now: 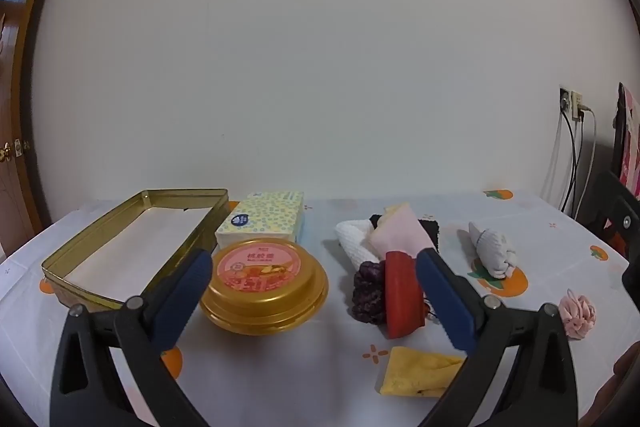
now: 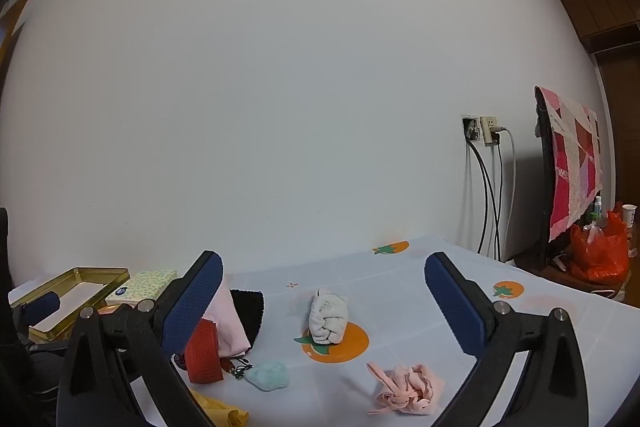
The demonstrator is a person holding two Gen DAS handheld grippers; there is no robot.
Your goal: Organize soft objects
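Plain white wall [image 2: 280,87], wall socket [image 2: 482,131]

A: Report the soft items around the rolled grey-white sock [image 2: 329,321], which lies on an orange print.

B: Pink scrunchie [image 2: 408,385] at 5 o'clock, apart. Mint pouch [image 2: 269,375] at 8 o'clock. Red folded cloth [image 2: 203,353] at 9 o'clock, standing on edge, touching a pink folded cloth [image 2: 228,323].

A: And beyond those?

B: White waffle towel [image 1: 354,241] and purple scrunchie [image 1: 368,291]; yellow cloth [image 1: 420,373] nearest, lying flat.
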